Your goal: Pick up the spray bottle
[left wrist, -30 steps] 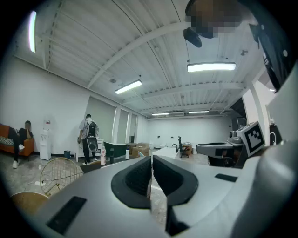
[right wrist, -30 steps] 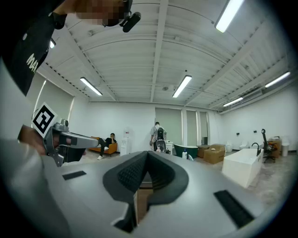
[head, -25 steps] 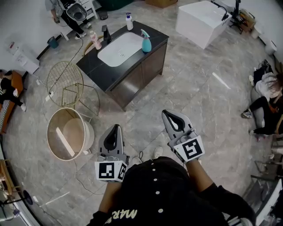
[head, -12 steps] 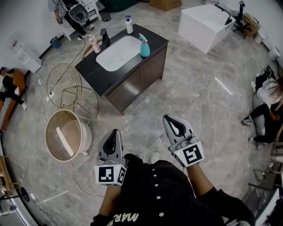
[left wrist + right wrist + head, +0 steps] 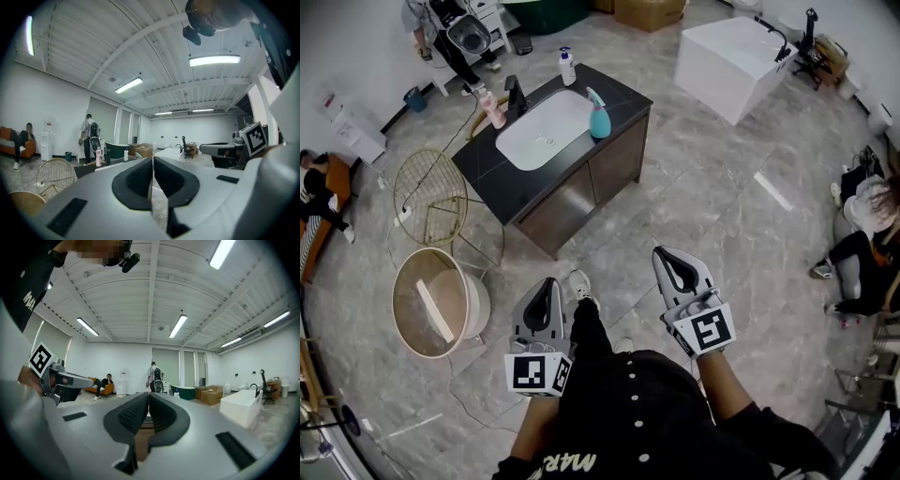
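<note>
The teal spray bottle [image 5: 598, 114] stands upright on the black vanity counter [image 5: 487, 169], at the right rim of the white sink [image 5: 546, 129]. It is far ahead of both grippers. My left gripper [image 5: 547, 282] is held level and pointing forward, shut with nothing in it; its jaws meet in the left gripper view [image 5: 152, 161]. My right gripper [image 5: 664, 255] is level too and shut on nothing, with its jaws touching in the right gripper view [image 5: 149, 397]. In that view the jaws hide the bottle.
On the counter also stand a pink bottle [image 5: 496, 110], a white pump bottle [image 5: 567, 67] and a black faucet [image 5: 515, 94]. A gold wire basket [image 5: 431, 183] and a round wooden tub [image 5: 436, 300] sit at left. A white bathtub [image 5: 733, 56] is at back right. People are at the edges.
The vanity has come closer in the head view as the person walks toward it. Both grippers moved forward, still shut. A shoe now steps out between them.
</note>
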A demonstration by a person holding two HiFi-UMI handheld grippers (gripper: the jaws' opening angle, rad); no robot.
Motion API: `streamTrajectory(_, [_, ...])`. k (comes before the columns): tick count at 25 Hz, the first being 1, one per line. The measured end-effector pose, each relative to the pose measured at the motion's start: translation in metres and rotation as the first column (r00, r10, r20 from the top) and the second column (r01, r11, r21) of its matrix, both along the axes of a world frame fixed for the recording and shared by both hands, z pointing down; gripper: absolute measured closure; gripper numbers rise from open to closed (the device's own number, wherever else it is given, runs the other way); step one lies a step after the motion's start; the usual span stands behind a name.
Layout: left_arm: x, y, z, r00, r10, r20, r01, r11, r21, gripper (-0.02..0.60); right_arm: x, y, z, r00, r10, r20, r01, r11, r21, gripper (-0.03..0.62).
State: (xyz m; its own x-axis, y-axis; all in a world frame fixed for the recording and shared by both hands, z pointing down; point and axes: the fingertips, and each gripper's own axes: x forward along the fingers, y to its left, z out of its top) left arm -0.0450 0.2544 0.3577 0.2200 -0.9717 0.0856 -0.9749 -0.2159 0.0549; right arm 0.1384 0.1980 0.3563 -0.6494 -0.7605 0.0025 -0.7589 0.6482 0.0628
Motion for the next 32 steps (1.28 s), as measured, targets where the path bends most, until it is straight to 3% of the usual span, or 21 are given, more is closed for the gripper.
streamTrajectory(10, [-0.015, -0.096, -0.002, 0.999, 0.033, -0.009, -0.033, 0.999, 0.020, 0.561, -0.020, -0.086, -0.004, 1.000, 0.012, -0.014, -0.012, 1.000, 0.002, 0.599])
streamTrajectory(23, [-0.080, -0.284, -0.014, 0.995, 0.099, -0.008, -0.099, 0.994, 0.035, 0.561, -0.097, -0.270, -0.018, 0.999, 0.042, -0.031, -0.041, 0.999, 0.013, 0.599])
streamTrajectory(32, [-0.098, -0.349, -0.010, 0.990, 0.137, -0.038, -0.137, 0.990, 0.012, 0.561, -0.117, -0.338, -0.008, 0.995, 0.058, -0.076, -0.057, 0.998, 0.009, 0.599])
